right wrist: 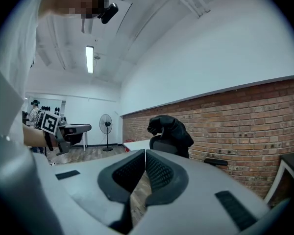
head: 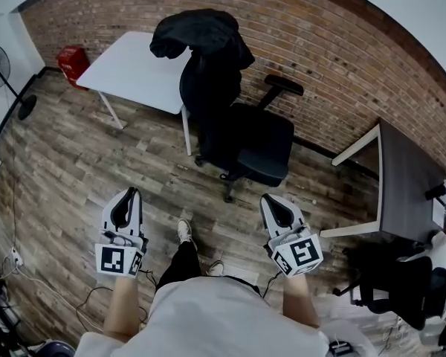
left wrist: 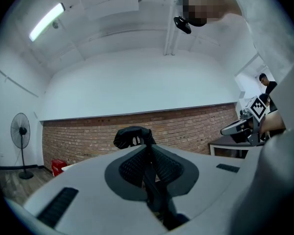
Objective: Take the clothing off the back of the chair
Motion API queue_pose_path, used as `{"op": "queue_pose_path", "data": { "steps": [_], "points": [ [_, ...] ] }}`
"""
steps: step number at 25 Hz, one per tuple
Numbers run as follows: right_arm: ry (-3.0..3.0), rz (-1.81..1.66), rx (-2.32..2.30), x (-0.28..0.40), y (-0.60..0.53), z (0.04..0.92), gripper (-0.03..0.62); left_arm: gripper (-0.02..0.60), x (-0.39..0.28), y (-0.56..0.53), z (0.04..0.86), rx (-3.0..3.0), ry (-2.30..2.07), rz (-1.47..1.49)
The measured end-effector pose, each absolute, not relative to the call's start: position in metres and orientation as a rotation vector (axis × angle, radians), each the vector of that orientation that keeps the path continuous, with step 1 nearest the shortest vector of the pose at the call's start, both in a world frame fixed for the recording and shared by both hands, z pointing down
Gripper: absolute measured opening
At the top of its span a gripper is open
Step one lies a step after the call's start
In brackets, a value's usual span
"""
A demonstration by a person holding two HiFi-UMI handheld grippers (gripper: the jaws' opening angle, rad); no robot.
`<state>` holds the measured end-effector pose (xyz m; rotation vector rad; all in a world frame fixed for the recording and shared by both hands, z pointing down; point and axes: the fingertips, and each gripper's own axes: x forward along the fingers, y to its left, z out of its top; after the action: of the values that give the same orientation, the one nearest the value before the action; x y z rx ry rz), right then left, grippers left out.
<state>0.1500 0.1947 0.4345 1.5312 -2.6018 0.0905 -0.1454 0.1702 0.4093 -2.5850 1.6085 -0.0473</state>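
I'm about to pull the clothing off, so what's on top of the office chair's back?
A black jacket is draped over the back of the chair, hanging down it. The top edge of the backrest is covered, so how the jacket catches there cannot be seen.

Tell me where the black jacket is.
In the head view, the black jacket hangs over the backrest of the office chair, top centre, beside the white table.

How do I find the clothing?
Look at the brick wall, then the black office chair standing before it, beside the white table. The clothing is the crumpled black bundle draped over the chair's back, the only soft, floppy thing there.
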Motion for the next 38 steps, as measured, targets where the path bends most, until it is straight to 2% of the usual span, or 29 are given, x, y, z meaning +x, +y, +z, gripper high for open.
{"op": "queue_pose_path", "data": {
  "steps": [7,15,21,31,38],
  "points": [
    [-2.533,0.098,1.553,0.143,0.122,0.432,0.021,0.048,-0.135,0.077,0.405,-2.634,1.523,0.027],
    [-2.539,0.04,1.488,0.083,0.016,0.409,0.021,0.048,-0.185,-0.023,0.396,-2.681,1.541,0.146],
    [-2.534,0.04,1.487,0.055,-0.024,0.407,0.021,0.048,-0.181,-0.059,0.387,-2.767,1.431,0.235],
    [-2.494,0.051,1.561,0.097,-0.069,0.405,0.021,0.048,-0.126,-0.111,0.391,-2.852,1.309,0.214],
    [-2.56,-0.031,1.537,0.126,-0.119,0.389,0.021,0.048,-0.12,-0.139,0.359,-2.715,1.364,0.198]
  ]
}}
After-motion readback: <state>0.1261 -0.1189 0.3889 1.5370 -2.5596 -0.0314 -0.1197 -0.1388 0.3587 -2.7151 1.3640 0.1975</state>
